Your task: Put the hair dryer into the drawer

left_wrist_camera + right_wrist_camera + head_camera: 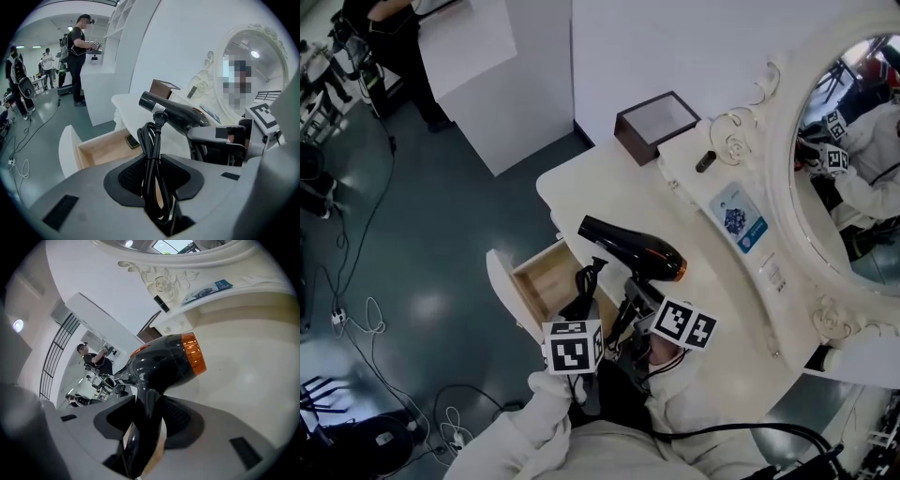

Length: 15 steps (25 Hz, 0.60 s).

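Clamping a glossy black hair dryer (633,248) by its handle — right gripper (147,423), left gripper (154,183) pinching the looped cord (151,140)

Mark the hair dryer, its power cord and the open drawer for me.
hair dryer (630,247): head view, middle of the black barrel.
power cord (149,145): left gripper view, bundled loops just above the jaws.
drawer (542,286): head view, bare wooden bottom inside.
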### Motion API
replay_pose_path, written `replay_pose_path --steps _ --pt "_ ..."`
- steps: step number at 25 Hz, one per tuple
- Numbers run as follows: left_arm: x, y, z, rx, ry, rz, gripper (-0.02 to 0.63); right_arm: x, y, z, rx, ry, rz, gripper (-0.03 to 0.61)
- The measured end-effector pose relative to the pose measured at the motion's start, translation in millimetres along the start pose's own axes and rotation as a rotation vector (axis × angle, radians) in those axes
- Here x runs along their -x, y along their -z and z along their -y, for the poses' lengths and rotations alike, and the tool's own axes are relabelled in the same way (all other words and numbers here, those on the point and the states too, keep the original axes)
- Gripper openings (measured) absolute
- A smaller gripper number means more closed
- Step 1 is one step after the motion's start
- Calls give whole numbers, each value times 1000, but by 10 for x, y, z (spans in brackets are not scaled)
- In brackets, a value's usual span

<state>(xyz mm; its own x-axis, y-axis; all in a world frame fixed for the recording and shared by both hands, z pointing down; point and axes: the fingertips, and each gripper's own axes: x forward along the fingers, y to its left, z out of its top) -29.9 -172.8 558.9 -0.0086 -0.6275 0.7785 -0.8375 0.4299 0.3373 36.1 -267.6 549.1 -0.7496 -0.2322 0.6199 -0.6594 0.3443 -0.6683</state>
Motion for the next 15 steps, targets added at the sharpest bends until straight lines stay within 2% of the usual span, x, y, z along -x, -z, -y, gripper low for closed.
replay_pose_path --steps 9,15 --pt "577 135 -705 71 -89 56 100 -292 555 -670 44 -87 -82 232" --pt "896 292 -1171 155 -160 91 100 -504 950 -1060 89 -146 -166 232"
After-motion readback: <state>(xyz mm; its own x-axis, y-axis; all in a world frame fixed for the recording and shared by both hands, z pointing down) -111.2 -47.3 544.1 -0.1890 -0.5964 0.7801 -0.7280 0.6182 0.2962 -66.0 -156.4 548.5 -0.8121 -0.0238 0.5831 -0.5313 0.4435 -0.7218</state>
